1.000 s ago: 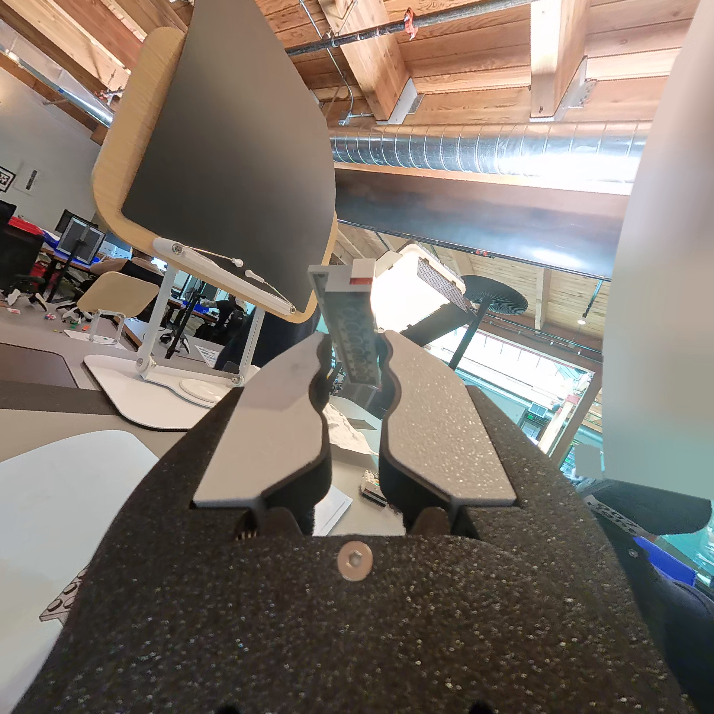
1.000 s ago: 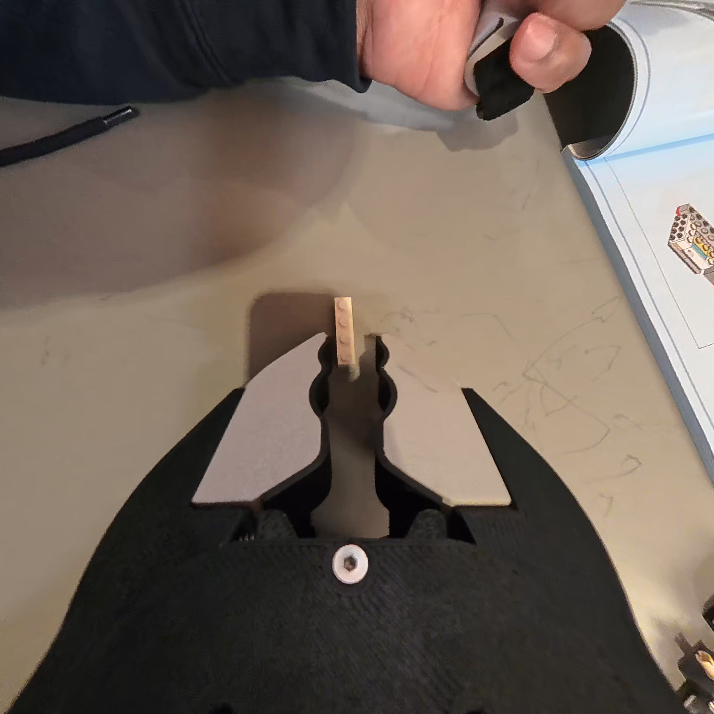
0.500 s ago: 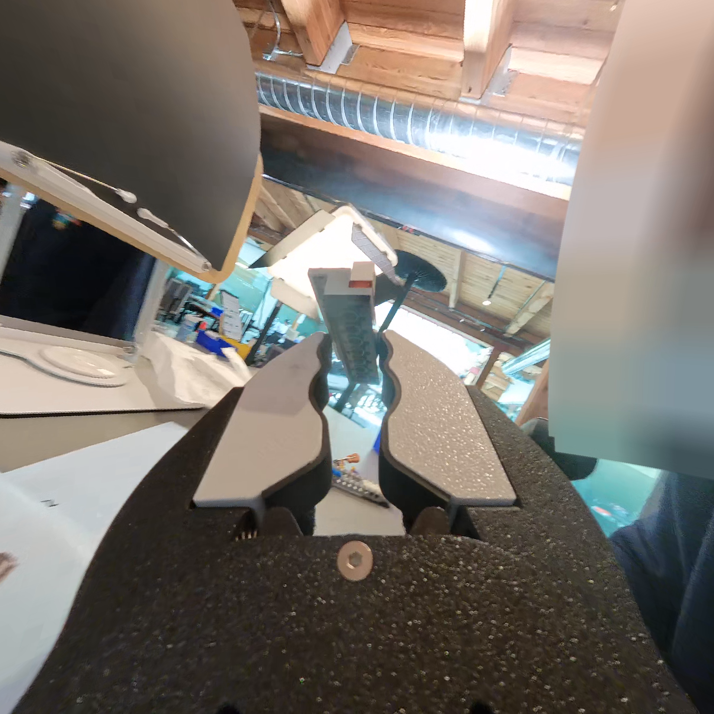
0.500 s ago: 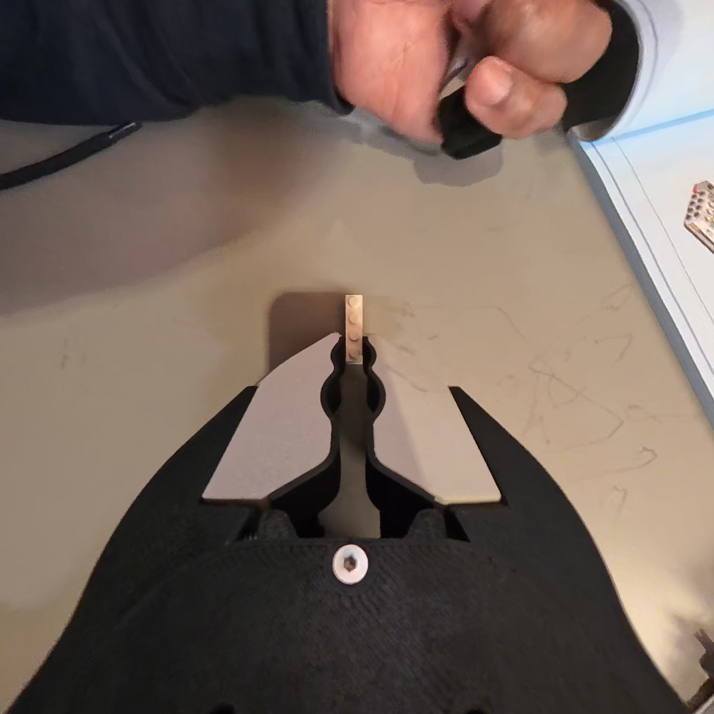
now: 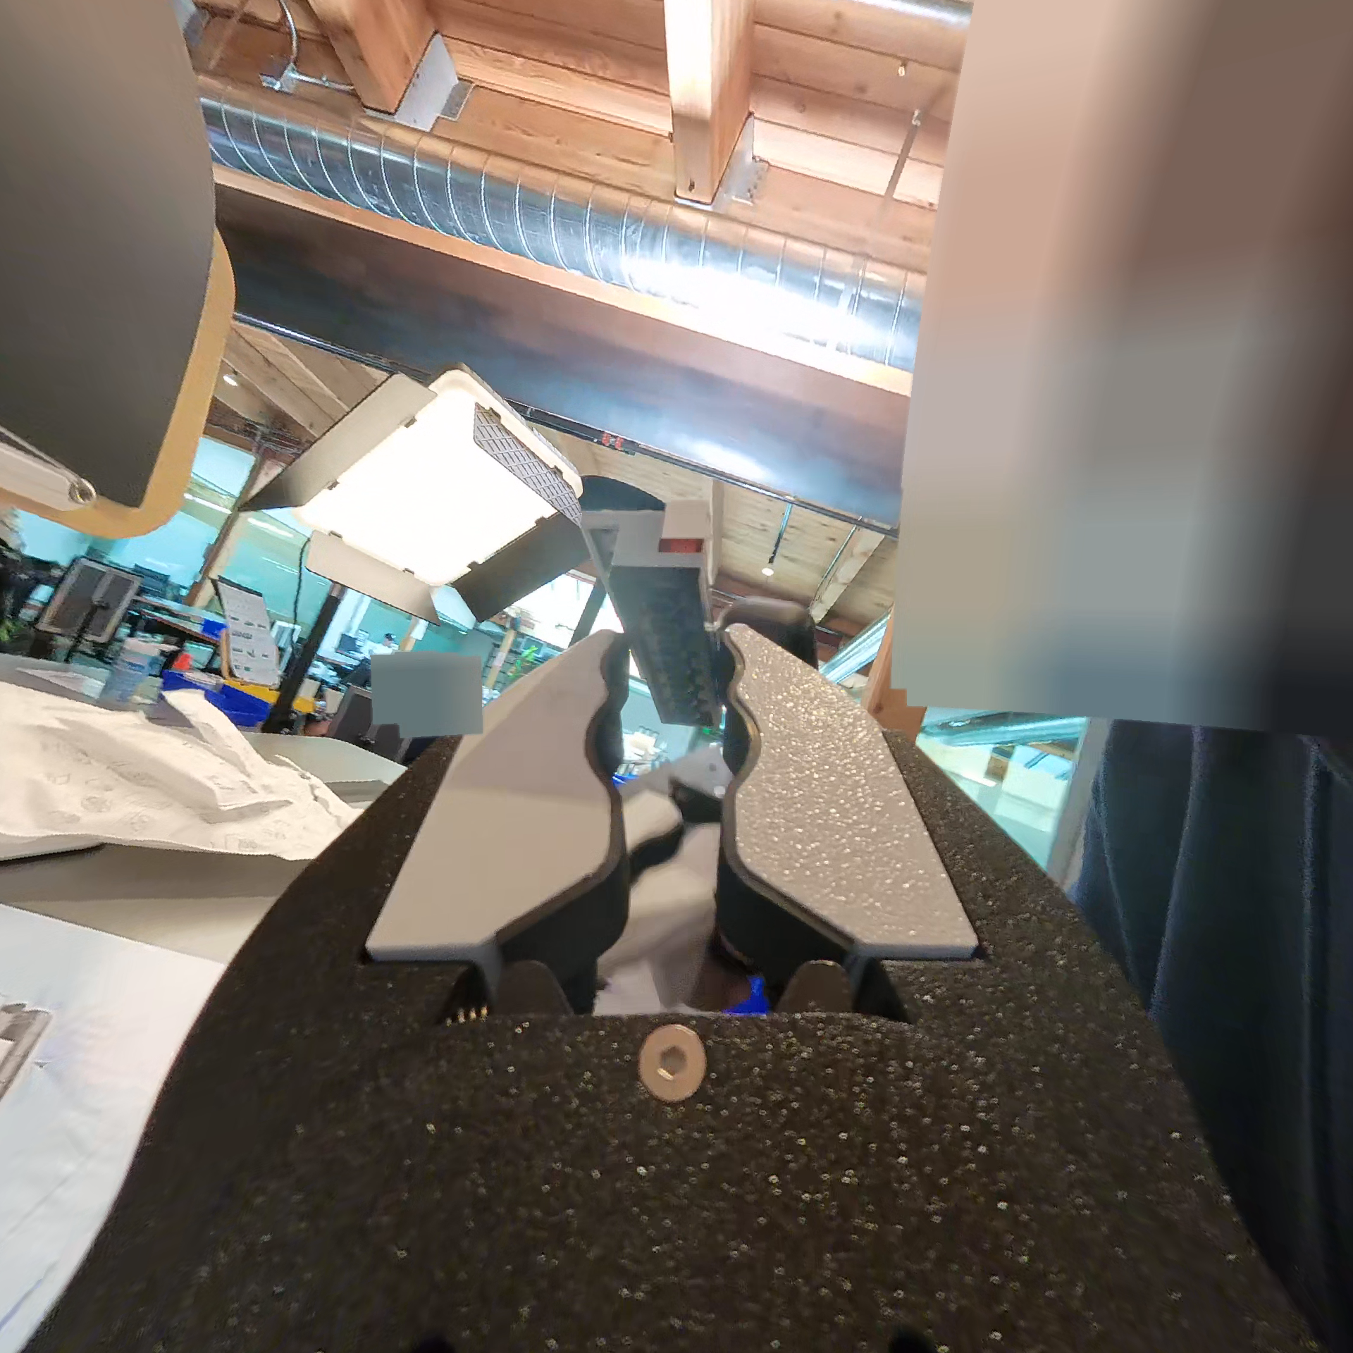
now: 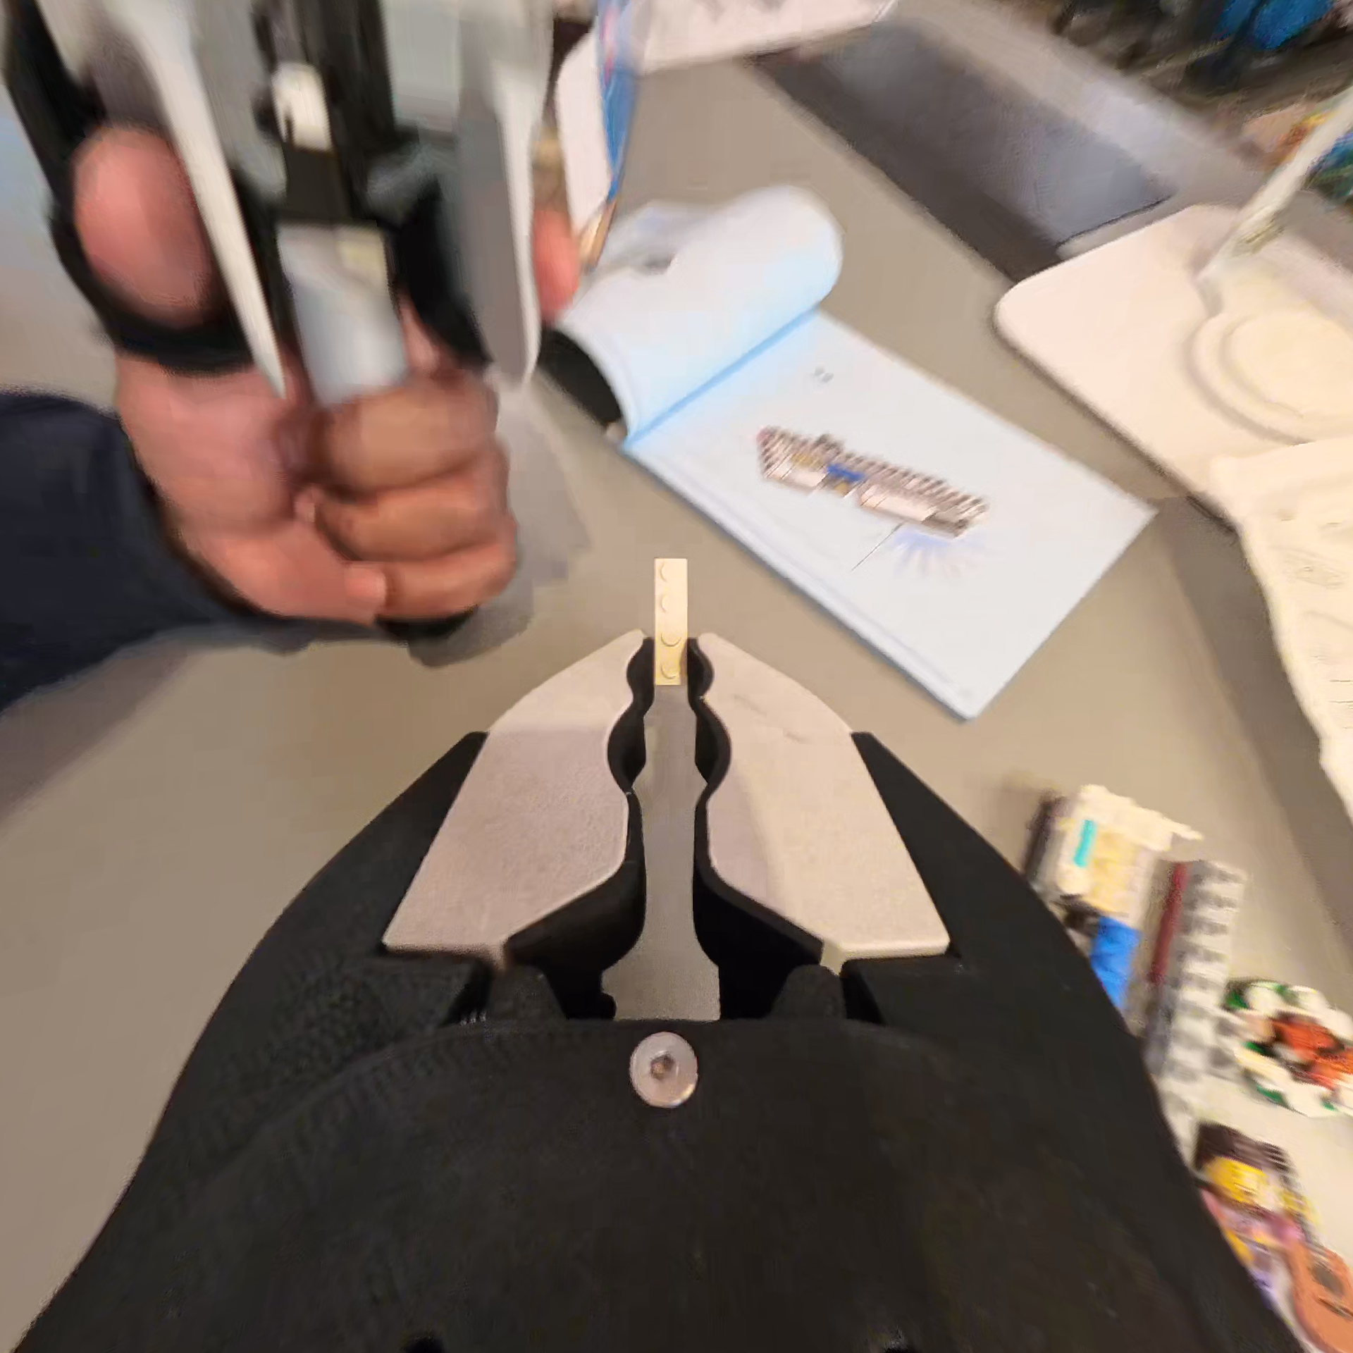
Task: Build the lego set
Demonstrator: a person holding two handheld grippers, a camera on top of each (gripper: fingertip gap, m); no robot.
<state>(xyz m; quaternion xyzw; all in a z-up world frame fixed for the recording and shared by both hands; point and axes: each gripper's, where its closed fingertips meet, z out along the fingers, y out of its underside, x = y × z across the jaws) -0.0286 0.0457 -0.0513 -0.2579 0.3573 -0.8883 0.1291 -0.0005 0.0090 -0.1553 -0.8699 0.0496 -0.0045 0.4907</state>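
Raised off the counter (image 6: 220, 842) since the earlier frame, the right hand-held gripper (image 6: 670, 648) grips a tan studded plate (image 6: 671, 622) at frame centre. At centre of its own view, the left hand-held gripper (image 5: 670, 651) stays clamped on a grey brick assembly (image 5: 662, 593), tilted toward the ceiling.

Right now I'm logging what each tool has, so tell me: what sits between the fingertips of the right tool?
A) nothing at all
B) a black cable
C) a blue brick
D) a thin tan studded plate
D: the right tool has its fingertips closed on the near end of a thin tan studded plate, which sticks out ahead of them above the grey table.
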